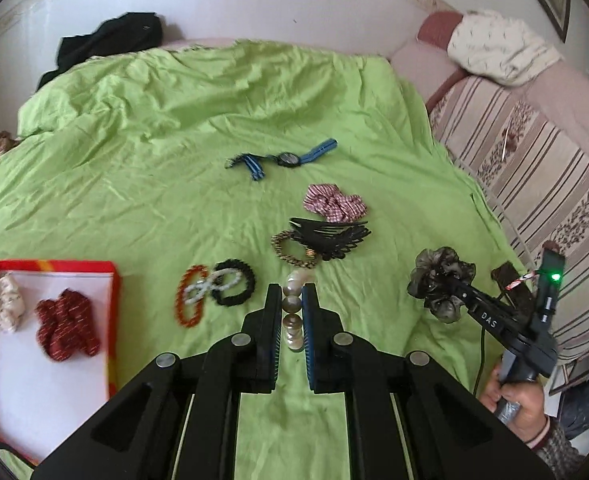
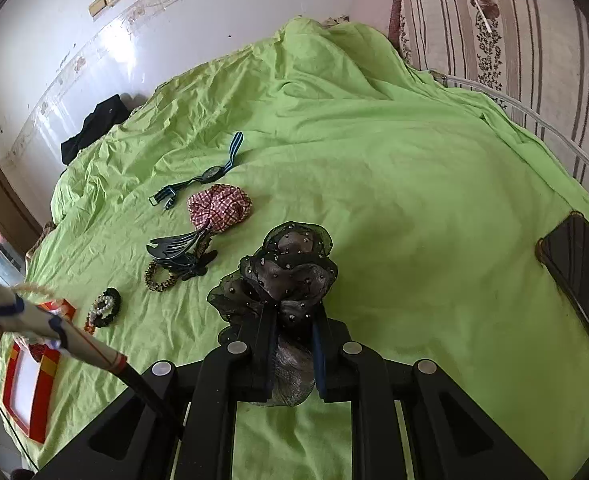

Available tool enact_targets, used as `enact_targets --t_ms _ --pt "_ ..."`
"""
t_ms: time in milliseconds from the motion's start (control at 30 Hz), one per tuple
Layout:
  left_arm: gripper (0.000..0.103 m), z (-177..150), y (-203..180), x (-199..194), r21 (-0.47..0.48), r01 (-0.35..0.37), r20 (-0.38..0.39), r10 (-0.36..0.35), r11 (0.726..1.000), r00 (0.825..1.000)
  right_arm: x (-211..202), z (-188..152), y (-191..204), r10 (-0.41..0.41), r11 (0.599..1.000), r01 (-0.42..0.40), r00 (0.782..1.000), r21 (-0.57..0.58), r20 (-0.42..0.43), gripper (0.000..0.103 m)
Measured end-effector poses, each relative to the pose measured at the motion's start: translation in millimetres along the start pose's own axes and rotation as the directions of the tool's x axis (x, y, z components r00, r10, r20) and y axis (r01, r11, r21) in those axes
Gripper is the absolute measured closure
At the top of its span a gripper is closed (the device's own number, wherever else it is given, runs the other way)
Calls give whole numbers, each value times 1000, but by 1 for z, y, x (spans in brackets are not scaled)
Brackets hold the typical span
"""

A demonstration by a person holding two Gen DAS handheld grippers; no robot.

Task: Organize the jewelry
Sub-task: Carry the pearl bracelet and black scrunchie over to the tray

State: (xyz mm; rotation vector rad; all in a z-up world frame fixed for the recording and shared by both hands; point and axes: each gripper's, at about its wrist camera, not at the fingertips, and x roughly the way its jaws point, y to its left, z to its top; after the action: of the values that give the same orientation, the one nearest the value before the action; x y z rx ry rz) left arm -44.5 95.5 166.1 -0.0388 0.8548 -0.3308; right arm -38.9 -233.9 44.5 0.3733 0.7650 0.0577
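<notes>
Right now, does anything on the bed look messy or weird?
Yes. The black claw clip lies piled on the leopard-print hair tie, and three bracelets are tangled together near the red tray. A black cloth is bunched at the green sheet's far edge.

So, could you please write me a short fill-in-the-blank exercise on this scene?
1. The left gripper is shut on a string of ____.
2. The right gripper holds a sheer ____ scrunchie.
3. The red tray holds ____ scrunchies.
4. The sheet is ____.

Missing words: pearls; black; two; green
</notes>
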Motion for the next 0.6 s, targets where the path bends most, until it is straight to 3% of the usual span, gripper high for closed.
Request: enact_targets --t_ms 300,467,600 --pt "93 -27 67 -65 -78 -128 65 134 989 989 -24 -27 25 9 1000 -9 1000 -11 11 87" --pt "93 -49 128 -88 -191 -199 75 216 961 973 -41 -44 60 31 997 -31 1000 -67 -5 87" --pt "93 -67 177 -95 -279 -253 65 281 926 957 -52 -50 106 102 987 -106 994 -123 -34 87"
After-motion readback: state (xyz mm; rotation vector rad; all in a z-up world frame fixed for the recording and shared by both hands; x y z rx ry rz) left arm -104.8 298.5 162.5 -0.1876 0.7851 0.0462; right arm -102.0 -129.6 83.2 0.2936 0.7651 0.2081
